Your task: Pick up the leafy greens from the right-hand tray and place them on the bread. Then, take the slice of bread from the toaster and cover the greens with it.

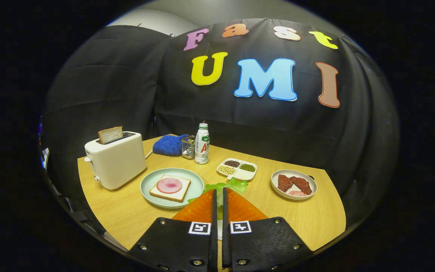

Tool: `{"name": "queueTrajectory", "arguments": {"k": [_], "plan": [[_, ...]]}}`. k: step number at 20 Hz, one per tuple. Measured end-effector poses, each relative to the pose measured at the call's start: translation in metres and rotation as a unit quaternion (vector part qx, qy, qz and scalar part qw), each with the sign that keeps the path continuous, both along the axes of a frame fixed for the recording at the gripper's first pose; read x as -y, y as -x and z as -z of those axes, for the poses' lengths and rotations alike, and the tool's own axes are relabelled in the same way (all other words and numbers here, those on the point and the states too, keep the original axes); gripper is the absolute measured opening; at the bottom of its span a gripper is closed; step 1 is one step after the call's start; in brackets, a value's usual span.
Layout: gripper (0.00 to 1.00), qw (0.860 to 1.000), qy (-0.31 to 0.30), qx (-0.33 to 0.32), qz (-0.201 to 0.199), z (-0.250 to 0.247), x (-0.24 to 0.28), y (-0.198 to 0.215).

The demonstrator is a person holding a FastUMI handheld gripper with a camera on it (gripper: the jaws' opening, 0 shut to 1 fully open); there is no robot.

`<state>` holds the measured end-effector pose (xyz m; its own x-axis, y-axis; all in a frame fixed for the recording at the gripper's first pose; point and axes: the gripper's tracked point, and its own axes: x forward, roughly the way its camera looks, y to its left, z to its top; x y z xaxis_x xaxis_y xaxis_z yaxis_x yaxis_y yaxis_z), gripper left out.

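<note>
We hold tongs (219, 193) nearly closed, clamping leafy greens (229, 186), leaves poking just past tips above desk (127, 211). Bread with ham slice (170, 187) on plate (149, 180) lies ahead-left, near. We judge next move: swing left. Toaster (115, 160) bread slice (110, 134) beyond.

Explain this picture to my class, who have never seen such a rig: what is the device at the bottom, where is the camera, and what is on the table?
The camera rides on a hand-held gripper and looks forward along its two fingers. The fingers are almost closed, with green leafy greens showing between and just past their tips; they seem pinched, though the hold itself is hidden. On the wooden table, ahead and left, a plate holds a slice of bread with a round of ham. Beyond that stands a white toaster with a second slice sticking up. Further back are a blue cloth, a bottle and a divided dish of beans. Right lies a plate of meat.
</note>
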<state>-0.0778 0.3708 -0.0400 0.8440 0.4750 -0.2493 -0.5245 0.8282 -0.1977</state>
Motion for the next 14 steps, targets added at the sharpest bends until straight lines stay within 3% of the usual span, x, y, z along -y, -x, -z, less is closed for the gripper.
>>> {"name": "queueTrajectory", "arguments": {"k": [14], "plan": [[0.05, 0.998, 0.004, -0.021, -0.059, 0.007, -0.089, -0.012]]}}
